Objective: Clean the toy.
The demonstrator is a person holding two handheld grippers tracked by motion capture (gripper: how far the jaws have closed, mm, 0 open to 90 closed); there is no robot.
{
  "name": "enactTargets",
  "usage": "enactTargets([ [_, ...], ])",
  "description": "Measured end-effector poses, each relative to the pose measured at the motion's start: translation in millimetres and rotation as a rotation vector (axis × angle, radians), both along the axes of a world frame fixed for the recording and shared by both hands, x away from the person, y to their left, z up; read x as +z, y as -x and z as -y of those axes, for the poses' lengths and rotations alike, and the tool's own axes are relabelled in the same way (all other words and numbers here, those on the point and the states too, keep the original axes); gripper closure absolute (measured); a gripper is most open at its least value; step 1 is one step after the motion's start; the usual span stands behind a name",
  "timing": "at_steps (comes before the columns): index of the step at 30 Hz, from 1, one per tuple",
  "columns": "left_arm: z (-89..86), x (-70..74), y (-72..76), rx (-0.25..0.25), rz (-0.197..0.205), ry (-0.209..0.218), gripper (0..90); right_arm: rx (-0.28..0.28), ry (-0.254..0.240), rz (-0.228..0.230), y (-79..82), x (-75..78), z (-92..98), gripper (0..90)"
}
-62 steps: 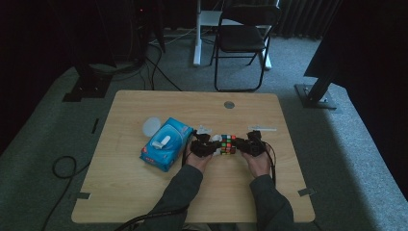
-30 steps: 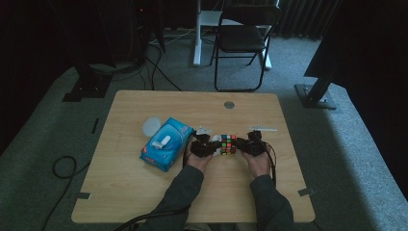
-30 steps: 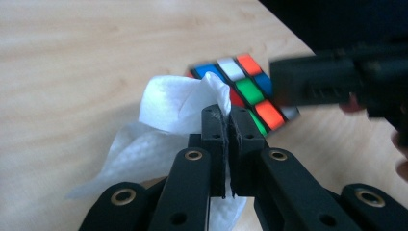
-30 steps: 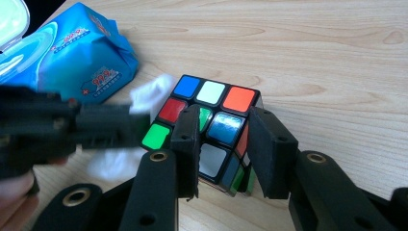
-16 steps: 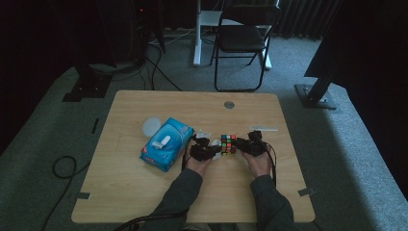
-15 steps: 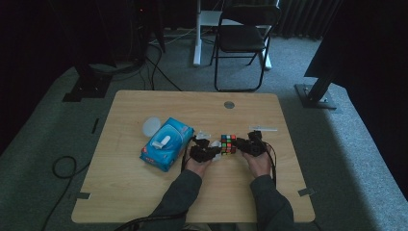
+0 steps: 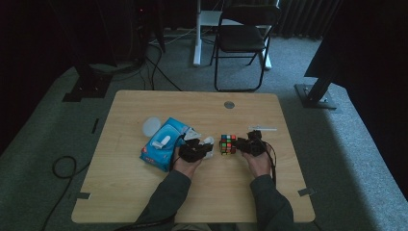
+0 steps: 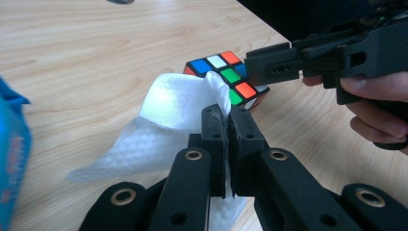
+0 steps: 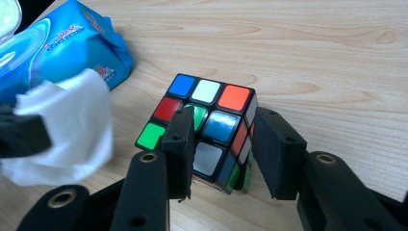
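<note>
Our left hand-held gripper (image 8: 225, 118), clenched on the white wipe (image 8: 168, 120), has just drawn back from the puzzle cube (image 9: 204, 127). Our right hand-held gripper (image 9: 222, 149) has just been opening, the cube loose between its jaws on the desk (image 7: 144, 192): wiping looks finished.

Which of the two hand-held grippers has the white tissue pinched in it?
The left hand-held gripper: its jaws are shut on the tissue. The right one stands open around the cube.
</note>
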State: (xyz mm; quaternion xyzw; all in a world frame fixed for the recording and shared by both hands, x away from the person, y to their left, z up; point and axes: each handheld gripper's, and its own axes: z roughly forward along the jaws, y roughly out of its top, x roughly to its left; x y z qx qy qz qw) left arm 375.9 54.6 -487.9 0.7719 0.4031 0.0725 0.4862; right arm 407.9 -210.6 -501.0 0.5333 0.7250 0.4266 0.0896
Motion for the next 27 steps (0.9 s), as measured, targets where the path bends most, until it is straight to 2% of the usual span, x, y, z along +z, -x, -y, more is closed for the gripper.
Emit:
enactTargets([
  [10, -19.5, 6.0, 9.8, 0.006, 0.022, -0.011, 86.6, 0.002, 0.01, 0.015, 3.9, 1.1, -1.8, 58.9],
  [27, -41.9, 8.5, 17.0, 0.027, 0.033, -0.014, 86.5, -0.049, -0.01, 0.064, 13.3, 10.4, 19.4, 58.1],
])
